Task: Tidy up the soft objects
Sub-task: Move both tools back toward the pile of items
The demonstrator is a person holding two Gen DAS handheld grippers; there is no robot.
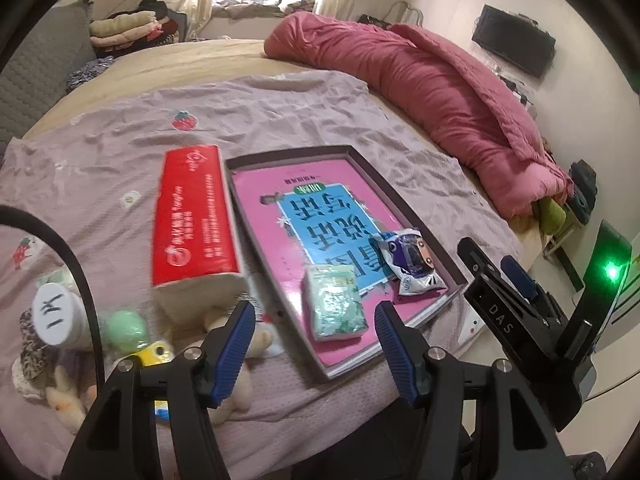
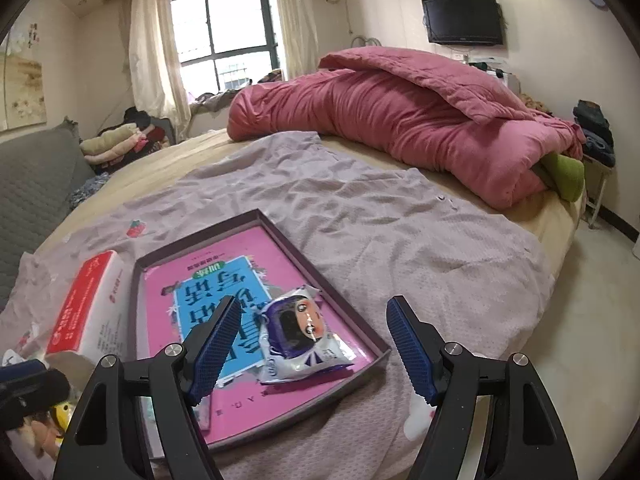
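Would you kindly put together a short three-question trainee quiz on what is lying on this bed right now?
1. True or false: the green packet lies inside the tray.
2. Which item lies outside the tray? A) the purple and white snack bag B) the red tissue pack C) the green packet
3. Fill in: both the left gripper and the right gripper are ____ and hold nothing.

Key: 1 true; 2 B; 3 open.

One shallow box (image 1: 404, 200) holds two soft packets, green (image 1: 336, 300) and purple-white (image 1: 412, 262); one red tissue pack (image 1: 196, 216) lies left, one pink quilt (image 1: 432, 92) upper right.
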